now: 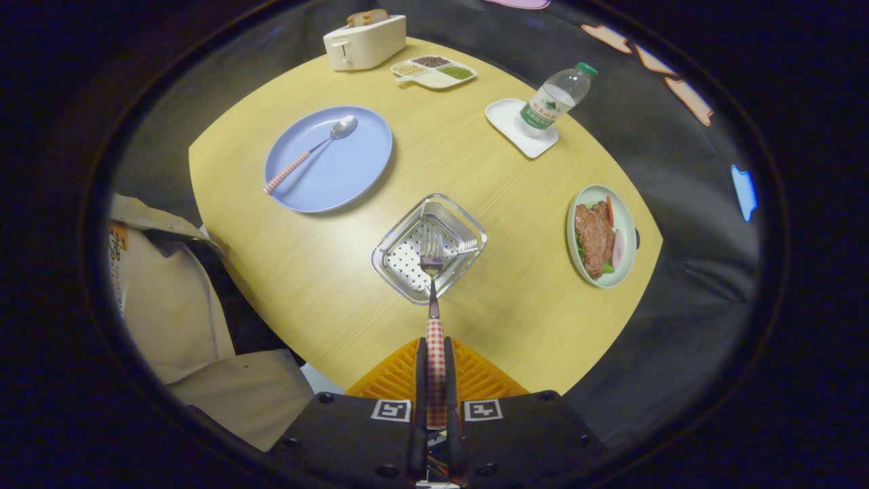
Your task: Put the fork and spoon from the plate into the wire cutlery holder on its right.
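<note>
My gripper [435,353] pinches a shiny metal fork [432,272] by its checked handle. The holder [429,248] is shiny wire. The table [475,170] looks like smooth wood. The plate [353,170] looks smooth. The bottle [557,98] is clear plastic.

Beige jacket [173,305], square-marked tongs [435,353]

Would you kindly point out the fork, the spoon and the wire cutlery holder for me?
fork [435,353]: gripper view, on its checked handle, clamped between the fingers.
spoon [343,126]: gripper view, on its bowl, lying on the blue plate.
wire cutlery holder [468,231]: gripper view, on its wire rim, beneath the fork's tines.
</note>
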A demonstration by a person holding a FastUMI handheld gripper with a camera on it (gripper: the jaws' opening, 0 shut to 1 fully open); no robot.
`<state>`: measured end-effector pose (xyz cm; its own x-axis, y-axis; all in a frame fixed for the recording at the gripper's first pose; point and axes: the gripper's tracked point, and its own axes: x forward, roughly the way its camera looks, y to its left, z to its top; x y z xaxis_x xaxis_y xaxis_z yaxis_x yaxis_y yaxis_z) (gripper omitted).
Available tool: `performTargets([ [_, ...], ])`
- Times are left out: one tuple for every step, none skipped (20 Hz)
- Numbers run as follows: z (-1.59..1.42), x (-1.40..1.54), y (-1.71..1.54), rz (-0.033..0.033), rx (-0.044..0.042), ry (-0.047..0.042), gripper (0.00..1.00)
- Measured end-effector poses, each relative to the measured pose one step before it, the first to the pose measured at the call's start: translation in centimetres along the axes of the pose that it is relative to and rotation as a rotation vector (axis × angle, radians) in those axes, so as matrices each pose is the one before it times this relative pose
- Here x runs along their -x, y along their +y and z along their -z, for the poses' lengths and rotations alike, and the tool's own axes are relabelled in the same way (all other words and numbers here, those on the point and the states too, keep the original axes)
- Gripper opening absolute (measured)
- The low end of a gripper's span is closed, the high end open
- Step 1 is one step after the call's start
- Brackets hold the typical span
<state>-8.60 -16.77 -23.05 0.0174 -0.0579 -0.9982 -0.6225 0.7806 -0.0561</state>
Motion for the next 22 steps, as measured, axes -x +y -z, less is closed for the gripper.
performTargets([
  [-0.242, -0.426, 0.030, -0.00550, -0.00126, 0.01830, 0.14],
  [-0.219, -0.250, 0.097, -0.00299, 0.00040, 0.00705, 0.14],
  [-0.281, -0.199, 0.100, -0.00312, 0.00063, 0.00671, 0.14],
  [-0.302, -0.244, 0.132, -0.00587, 0.00264, 0.00703, 0.14],
  [-0.158, -0.283, 0.185, -0.00705, 0.00142, 0.00921, 0.14],
  [-0.133, -0.203, 0.036, -0.00499, -0.00074, 0.01331, 0.14],
  [-0.075, -0.258, -0.163, 0.00259, 0.00015, 0.01352, 0.14],
  [0.013, -0.164, -0.123, 0.00381, -0.00116, 0.01084, 0.14],
  [-0.335, -0.220, -0.210, 0.00257, -0.00347, 0.00517, 0.14],
  [-0.202, -0.209, -0.055, 0.00429, -0.00582, 0.00351, 0.14],
  [-0.261, -0.025, -0.034, -0.00048, -0.00706, 0.00119, 0.14],
  [-0.068, -0.204, 0.137, -0.00164, -0.00554, 0.00222, 0.14],
  [-0.178, -0.045, -0.029, 0.00128, -0.00332, -0.00204, 0.16],
  [-0.043, 0.007, -0.050, 0.00265, -0.00579, -0.00483, 0.17],
  [-0.144, 0.232, 0.174, -0.00950, -0.00897, -0.00207, 0.18],
  [-0.205, -0.185, -0.030, 0.00245, -0.00898, -0.01185, 0.19],
  [-0.354, 0.316, 0.017, 0.00316, -0.00620, -0.02003, 0.22],
  [-0.221, -0.226, 0.009, 0.00239, -0.00827, -0.02127, 0.26],
  [-0.488, 0.332, -0.223, 0.01086, -0.01163, -0.02798, 0.29],
  [-0.439, 0.307, 0.072, 0.00165, -0.01781, -0.03099, 0.36],
  [-0.490, 0.192, 0.252, -0.00570, -0.02827, -0.03332, 0.42],
  [-0.616, 0.233, 0.181, -0.00181, -0.03139, -0.04145, 0.48],
])
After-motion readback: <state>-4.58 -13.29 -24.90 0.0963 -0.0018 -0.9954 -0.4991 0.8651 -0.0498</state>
